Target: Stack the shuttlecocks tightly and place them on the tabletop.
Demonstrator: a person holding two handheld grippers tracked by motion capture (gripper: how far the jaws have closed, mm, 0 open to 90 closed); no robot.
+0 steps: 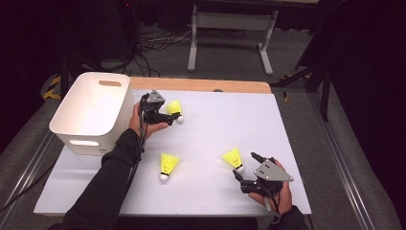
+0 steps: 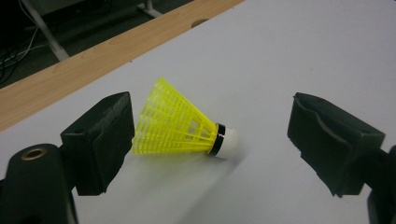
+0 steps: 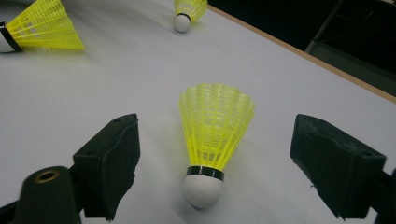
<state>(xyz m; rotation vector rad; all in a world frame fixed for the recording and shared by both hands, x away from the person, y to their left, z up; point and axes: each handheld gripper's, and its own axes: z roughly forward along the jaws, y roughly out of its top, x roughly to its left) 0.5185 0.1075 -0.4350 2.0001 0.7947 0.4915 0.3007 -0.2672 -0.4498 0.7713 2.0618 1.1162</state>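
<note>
White counter (image 1: pixel 287 143): my left gripper (image 2: pixel 210 135) has its jaws apart, straddling a yellow shuttlecock (image 2: pixel 180 123) lying sideways across the gap, cork toward one jaw. Right gripper (image 1: pixel 245 173) also gapes, empty.

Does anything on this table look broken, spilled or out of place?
Nothing stands out. Three yellow shuttlecocks lie on their sides, looking intact, on the white tabletop; the white bin stands upright at its left edge.

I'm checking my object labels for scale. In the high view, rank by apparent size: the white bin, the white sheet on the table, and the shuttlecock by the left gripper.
1. White sheet
2. White bin
3. Shuttlecock
</note>
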